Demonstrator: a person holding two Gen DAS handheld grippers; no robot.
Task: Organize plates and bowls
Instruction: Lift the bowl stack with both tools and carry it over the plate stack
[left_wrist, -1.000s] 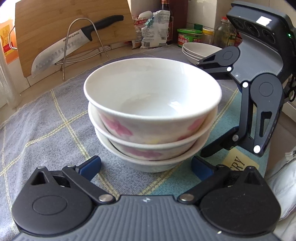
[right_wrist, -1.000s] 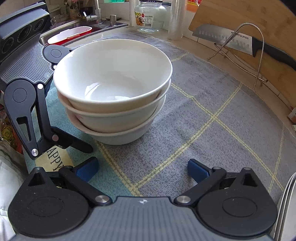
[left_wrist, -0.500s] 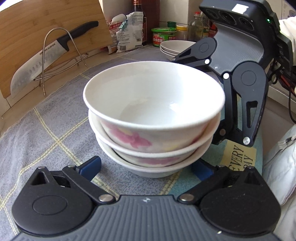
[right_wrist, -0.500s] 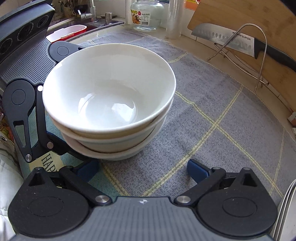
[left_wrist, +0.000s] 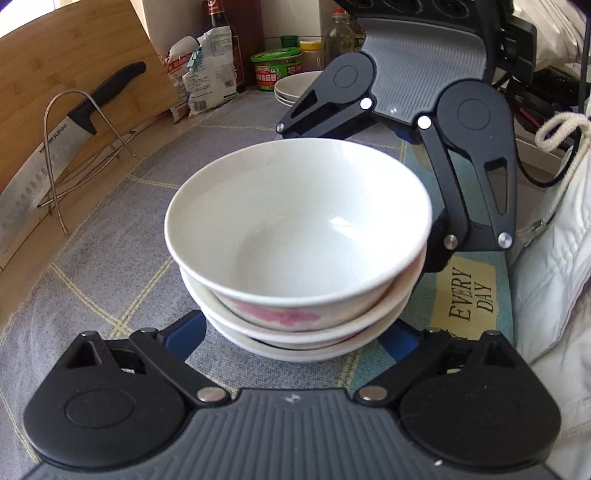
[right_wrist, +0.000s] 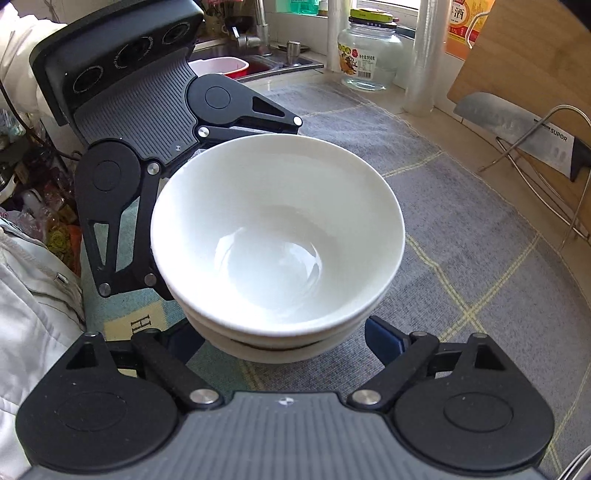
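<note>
A stack of three white bowls with pink flower prints (left_wrist: 295, 236) fills the middle of both views (right_wrist: 277, 236). It is above the grey checked mat (left_wrist: 110, 280). My left gripper (left_wrist: 295, 336) has its blue fingers wide apart on either side of the stack's base, under the lowest bowl. My right gripper (right_wrist: 284, 341) stands the same way from the opposite side. Each gripper shows in the other's view, close behind the stack. The fingertips are hidden under the bowls. A stack of white plates (left_wrist: 295, 88) sits at the back.
A bamboo cutting board (left_wrist: 74, 92) leans at the back with a knife (left_wrist: 55, 147) on a wire rack. Jars, bottles and a food bag (left_wrist: 207, 81) stand behind the mat. A glass jar (right_wrist: 369, 59) and a sink (right_wrist: 258, 66) are beyond. White cloth (left_wrist: 554, 277) lies at the mat's edge.
Both grippers closed in from opposite sides until their fingers slid under the stack's base. The bowls now look lifted and nearer the cameras, seen more from above.
</note>
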